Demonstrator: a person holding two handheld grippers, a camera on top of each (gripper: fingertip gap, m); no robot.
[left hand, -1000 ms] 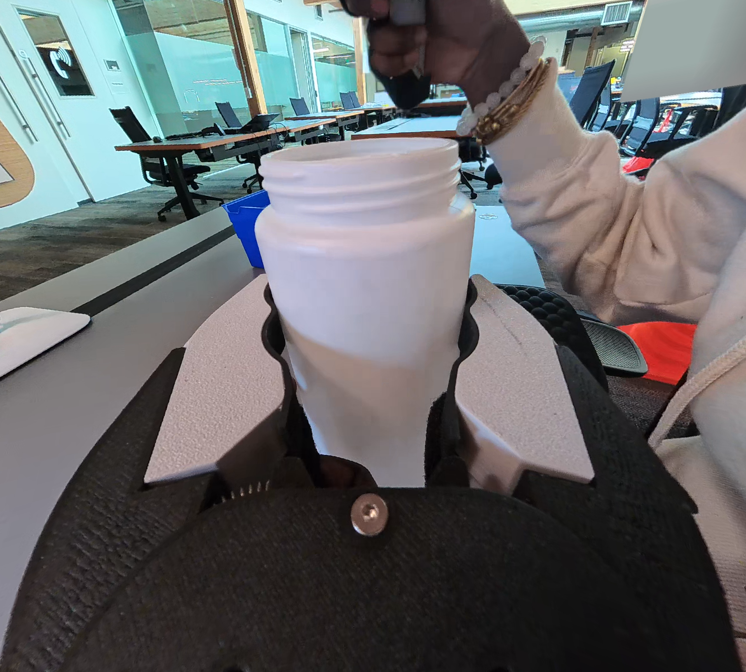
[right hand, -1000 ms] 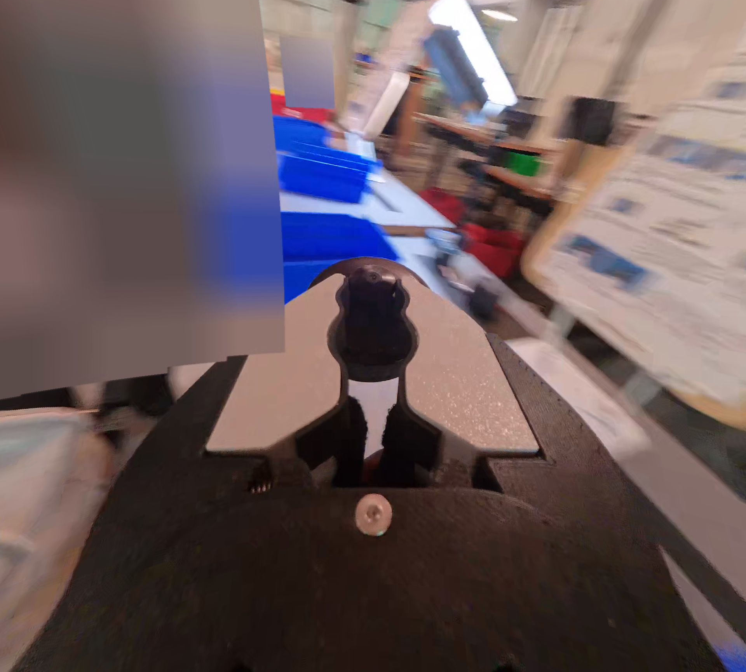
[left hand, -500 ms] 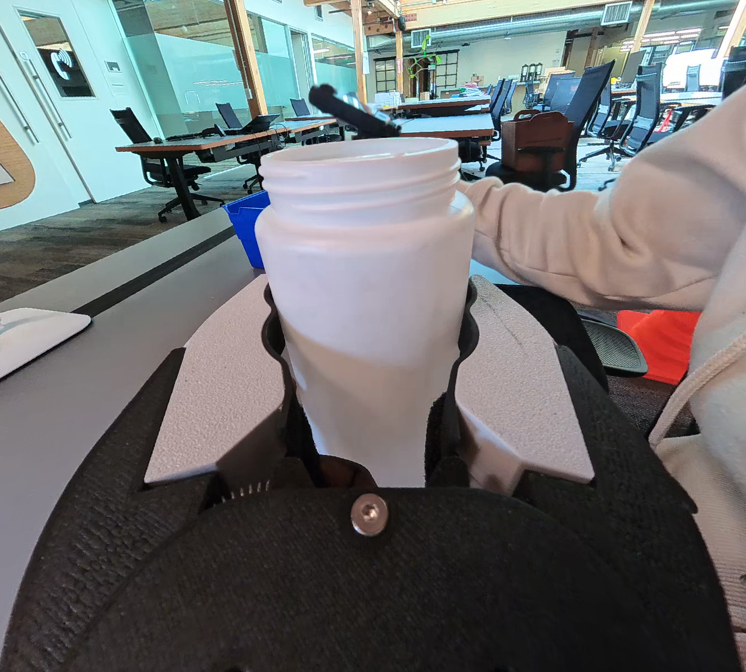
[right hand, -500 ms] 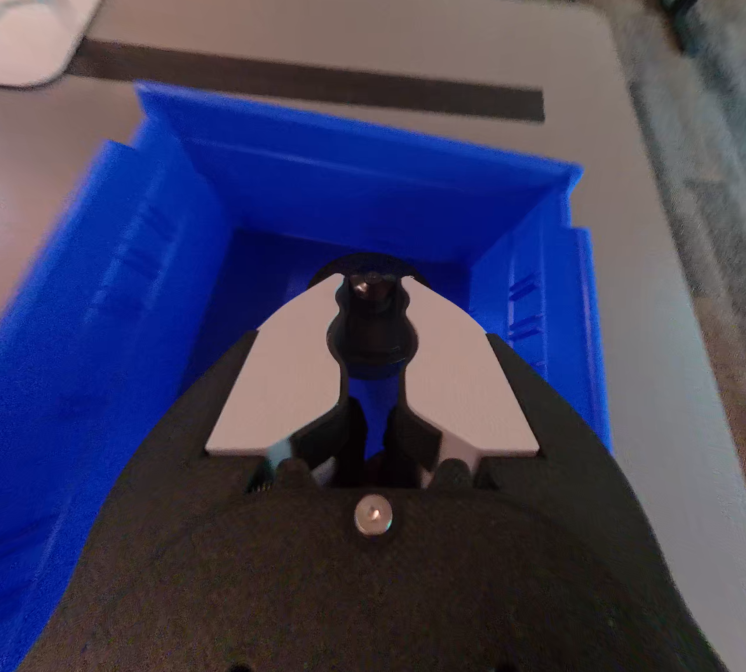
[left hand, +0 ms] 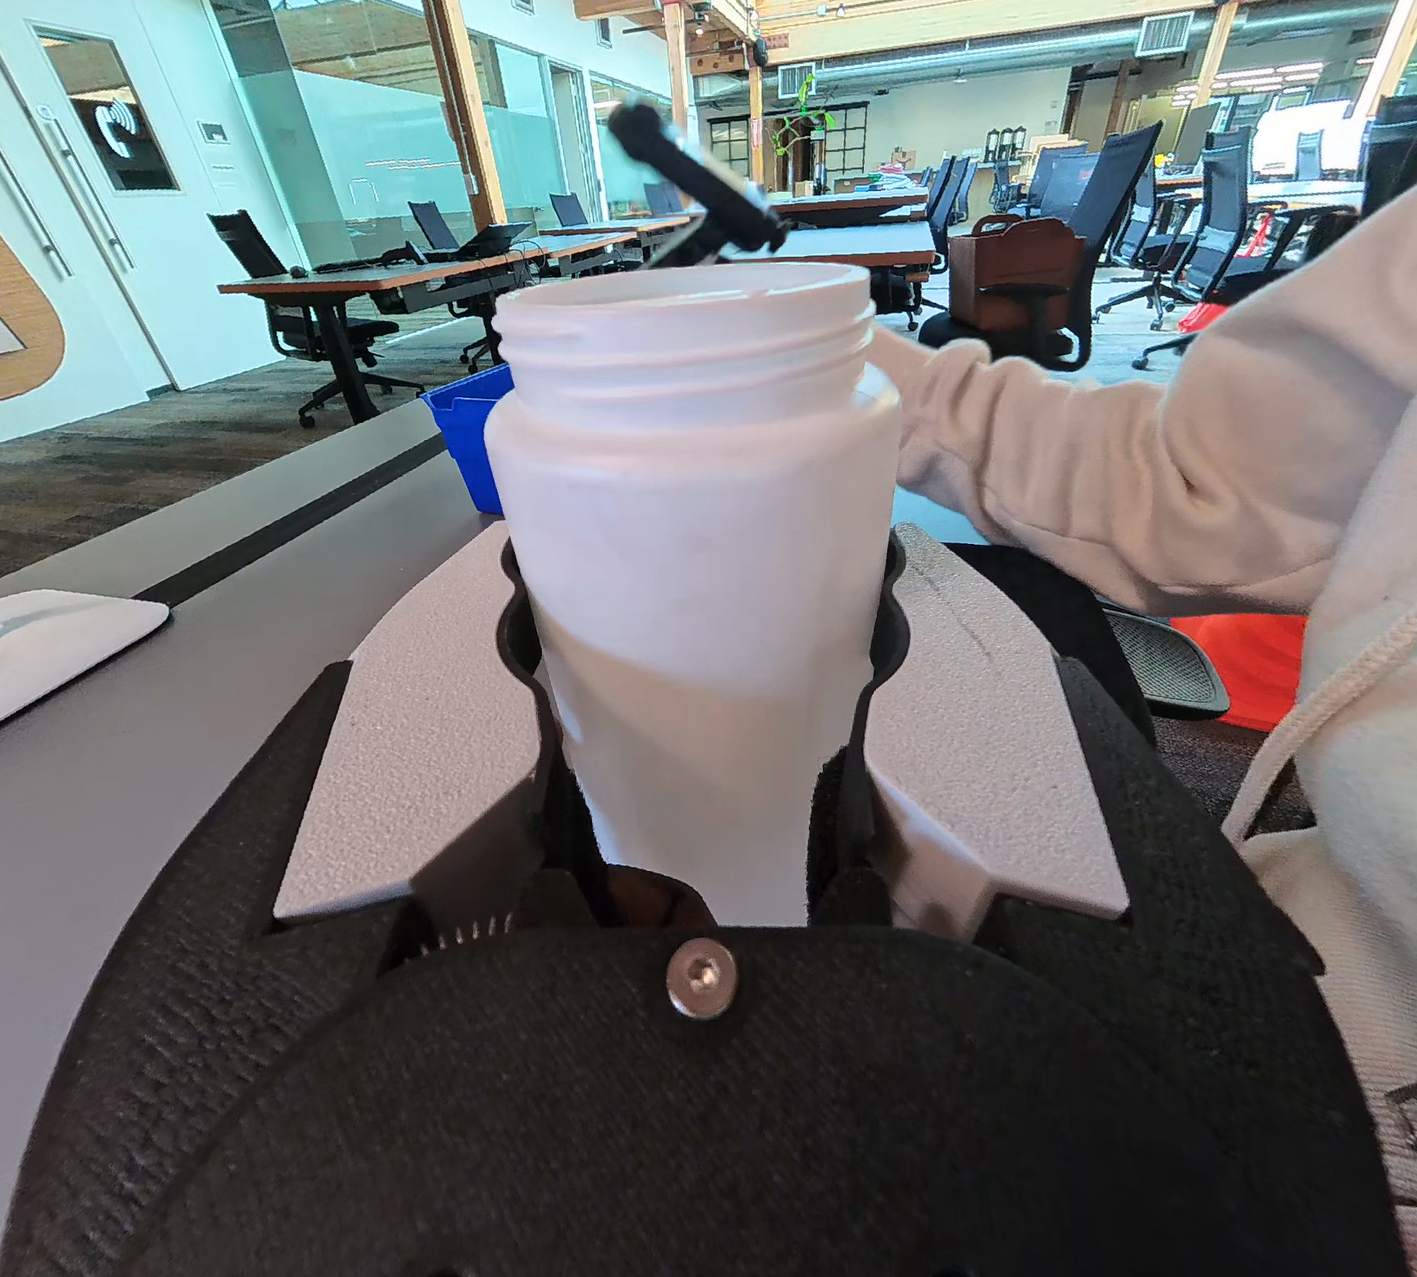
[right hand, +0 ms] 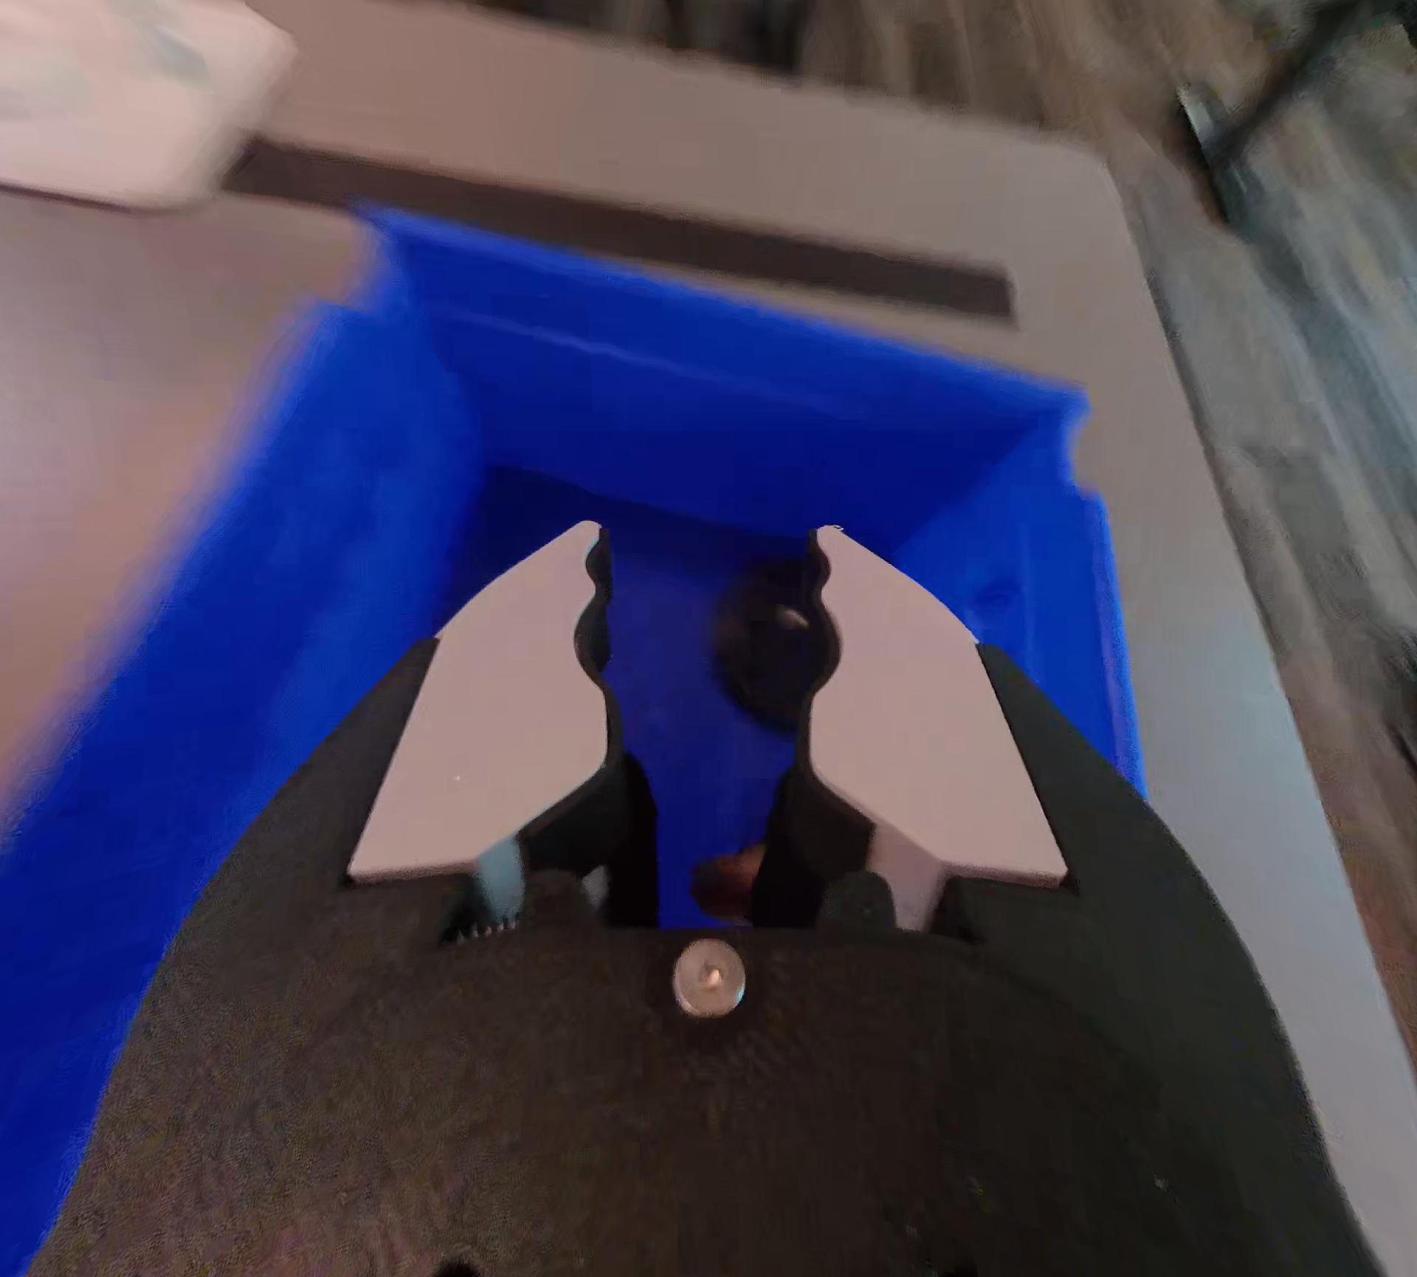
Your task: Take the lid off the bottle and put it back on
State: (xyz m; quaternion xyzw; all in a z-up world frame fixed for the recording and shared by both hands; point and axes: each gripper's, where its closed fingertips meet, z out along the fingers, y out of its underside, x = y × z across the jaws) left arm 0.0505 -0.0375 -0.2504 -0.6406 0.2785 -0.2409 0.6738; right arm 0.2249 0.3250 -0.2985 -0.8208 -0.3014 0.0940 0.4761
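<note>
Lid removal complete: the white bottle, centre of the left wrist view, stands open-mouthed with bare threads, clamped at its body by the left gripper. In the right wrist view the right gripper hangs with jaws parted and empty over the blue bin; a dark round object, judged to be the lid, lies on the bin floor at centre frame. Refitting remains outstanding. Count: one bottle, one lid, one bin, two grippers
</note>
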